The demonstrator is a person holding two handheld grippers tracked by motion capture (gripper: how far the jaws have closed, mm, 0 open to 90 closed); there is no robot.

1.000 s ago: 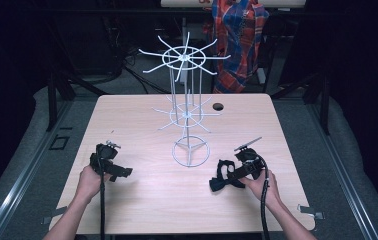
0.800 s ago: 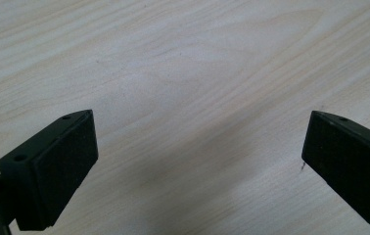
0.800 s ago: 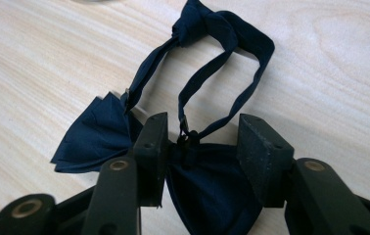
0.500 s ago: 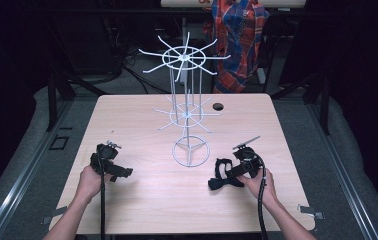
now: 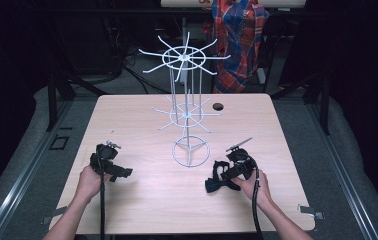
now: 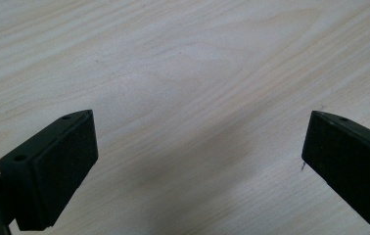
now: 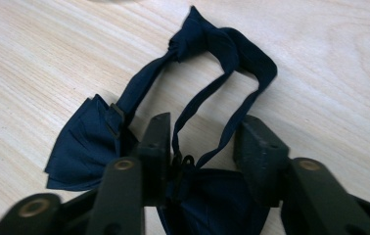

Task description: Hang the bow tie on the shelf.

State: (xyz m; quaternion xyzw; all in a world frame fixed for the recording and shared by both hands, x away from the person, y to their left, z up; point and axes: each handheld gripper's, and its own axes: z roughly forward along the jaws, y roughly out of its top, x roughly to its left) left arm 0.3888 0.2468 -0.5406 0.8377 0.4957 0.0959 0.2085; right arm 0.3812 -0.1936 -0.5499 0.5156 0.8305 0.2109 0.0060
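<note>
A dark navy bow tie [image 7: 82,147] with a thin neck strap lies on the pale wooden table [image 5: 142,200], at the front right in the high view [image 5: 216,181]. My right gripper [image 7: 205,121] is over its middle, jaws drawn in close on the knot and strap, which loops out ahead of them. In the high view that right gripper [image 5: 226,174] points left, just right of the rack's base. My left gripper [image 6: 200,117] is wide open over bare wood; in the high view the left gripper [image 5: 121,172] sits at the front left.
A tall white wire rack [image 5: 191,152] with two tiers of radiating hooks stands at the table's centre on a ring base. A small dark round spot [image 5: 218,106] lies behind it. A person in a plaid shirt [image 5: 239,30] stands beyond the far edge.
My right gripper and the bow tie have shifted very slightly left. The left gripper has stayed where it was.
</note>
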